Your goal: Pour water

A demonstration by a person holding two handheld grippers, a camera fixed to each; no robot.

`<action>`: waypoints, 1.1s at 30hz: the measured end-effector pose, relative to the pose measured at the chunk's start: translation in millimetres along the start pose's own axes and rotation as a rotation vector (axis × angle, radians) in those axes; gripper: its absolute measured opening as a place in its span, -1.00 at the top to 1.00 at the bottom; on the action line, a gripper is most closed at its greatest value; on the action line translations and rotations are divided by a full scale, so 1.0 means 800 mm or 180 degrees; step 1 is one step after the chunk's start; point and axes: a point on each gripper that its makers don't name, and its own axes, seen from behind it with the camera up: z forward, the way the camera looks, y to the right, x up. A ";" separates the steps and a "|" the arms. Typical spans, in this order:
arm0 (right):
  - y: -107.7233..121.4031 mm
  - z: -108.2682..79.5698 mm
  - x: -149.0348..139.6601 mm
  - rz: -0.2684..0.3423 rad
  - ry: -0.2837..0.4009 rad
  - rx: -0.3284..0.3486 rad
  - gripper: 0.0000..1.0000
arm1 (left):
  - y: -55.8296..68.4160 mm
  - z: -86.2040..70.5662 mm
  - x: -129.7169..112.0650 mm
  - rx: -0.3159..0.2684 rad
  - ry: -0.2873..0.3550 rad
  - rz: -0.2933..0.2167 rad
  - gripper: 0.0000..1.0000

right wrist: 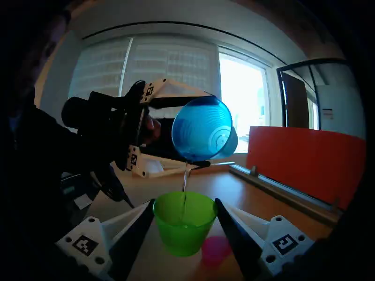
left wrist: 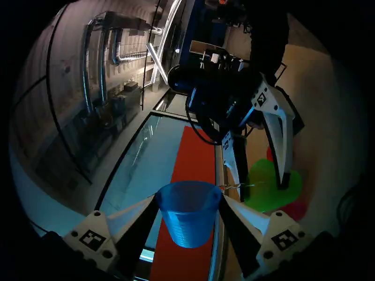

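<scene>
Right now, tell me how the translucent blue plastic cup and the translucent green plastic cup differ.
The blue plastic cup is tipped sideways, spilling a thin stream; the green plastic cup stands upright catching it. The blue plastic cup hangs higher, in the left gripper; the green plastic cup sits lower, in the right gripper. Both are translucent and tapered.

Surface findings: plastics, wood-tone top, matt panel.
The blue cup is showing as translucent plastic, finely ribbed, glossy; the green cup is reading as smooth translucent plastic. Fingers of the right gripper are presenting matt white plastic with black inner faces. The table is appearing as smooth wood-tone with a soft sheen; the red panel is looking matt.
</scene>
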 end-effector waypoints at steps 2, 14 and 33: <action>0.000 0.000 0.000 -0.0001 0.0000 -0.0002 -0.89 | 0.000 0.000 0.000 -0.0004 -0.0001 0.0010 -0.73; 0.001 -0.001 0.001 -0.0013 0.0011 -0.0009 -0.89 | -0.002 0.001 0.003 -0.0002 -0.0006 0.0112 -0.73; 0.003 -0.002 0.000 -0.0023 0.0005 -0.0020 -0.89 | -0.005 0.000 0.008 0.0018 -0.0011 0.0321 -0.73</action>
